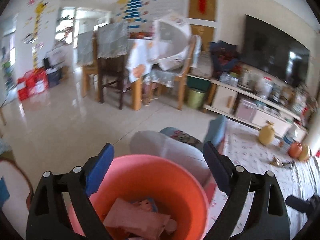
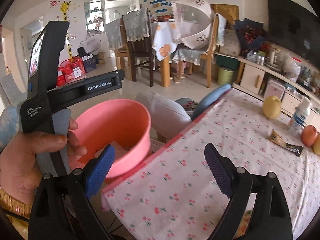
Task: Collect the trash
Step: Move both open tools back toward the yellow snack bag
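Note:
A pink plastic bin (image 1: 152, 184) sits beside the table's left edge, with crumpled pink paper (image 1: 136, 218) inside it. My left gripper (image 1: 158, 172) is open and hangs right over the bin's mouth, holding nothing. The bin also shows in the right wrist view (image 2: 120, 126), with the left gripper's body (image 2: 50, 84) above it. My right gripper (image 2: 160, 168) is open and empty over the floral tablecloth (image 2: 200, 180). A dark crumpled wrapper (image 2: 284, 142) lies on the cloth at the far right.
On the table's far right stand a yellow pear-like fruit (image 2: 271, 107), an orange fruit (image 2: 309, 135) and a white bottle (image 2: 300, 116). Cushioned stools (image 2: 166, 110) stand beyond the bin. A dining table with chairs (image 2: 164, 40) and a TV cabinet (image 2: 276, 76) lie further back.

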{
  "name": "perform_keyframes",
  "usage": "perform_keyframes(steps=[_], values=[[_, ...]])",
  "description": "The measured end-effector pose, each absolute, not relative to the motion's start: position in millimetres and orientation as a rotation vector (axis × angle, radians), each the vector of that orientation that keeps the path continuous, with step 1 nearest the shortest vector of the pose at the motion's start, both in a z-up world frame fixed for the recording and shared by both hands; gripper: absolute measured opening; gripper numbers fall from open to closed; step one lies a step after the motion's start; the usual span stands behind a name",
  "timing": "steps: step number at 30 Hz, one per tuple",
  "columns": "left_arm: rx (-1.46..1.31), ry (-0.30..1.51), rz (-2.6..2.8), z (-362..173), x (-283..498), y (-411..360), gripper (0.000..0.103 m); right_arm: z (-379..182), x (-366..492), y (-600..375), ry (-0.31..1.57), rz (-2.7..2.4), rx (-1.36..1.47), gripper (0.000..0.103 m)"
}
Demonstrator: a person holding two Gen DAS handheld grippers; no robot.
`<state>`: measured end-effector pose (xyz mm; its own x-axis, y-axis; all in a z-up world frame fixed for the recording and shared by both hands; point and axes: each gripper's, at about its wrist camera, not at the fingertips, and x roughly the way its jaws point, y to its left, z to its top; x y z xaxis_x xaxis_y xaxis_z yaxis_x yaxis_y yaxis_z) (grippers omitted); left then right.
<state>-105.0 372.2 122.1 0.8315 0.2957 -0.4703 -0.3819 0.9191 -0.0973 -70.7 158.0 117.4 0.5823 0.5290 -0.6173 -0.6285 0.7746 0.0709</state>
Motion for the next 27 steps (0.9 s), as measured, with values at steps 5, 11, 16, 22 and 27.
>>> perform_keyframes(steps=[5, 11, 16, 22, 27], values=[[-0.143, 0.477, 0.264, 121, -96, 345, 0.091, 118, -81, 131, 0.635, 0.624, -0.157, 0.096], [-0.163, 0.533, 0.172, 123, -91, 321, 0.091, 118, -90, 85, 0.626, 0.540, -0.115, 0.098], [-0.186, 0.528, 0.085, 121, -97, 300, 0.091, 119, -97, 48, 0.612, 0.459, -0.093, 0.098], [-0.085, 0.540, 0.026, 111, -107, 258, 0.091, 121, -106, 7, 0.596, 0.372, -0.100, 0.098], [0.000, 0.533, -0.040, 107, -124, 216, 0.091, 115, -109, -24, 0.616, 0.333, -0.069, 0.098]])
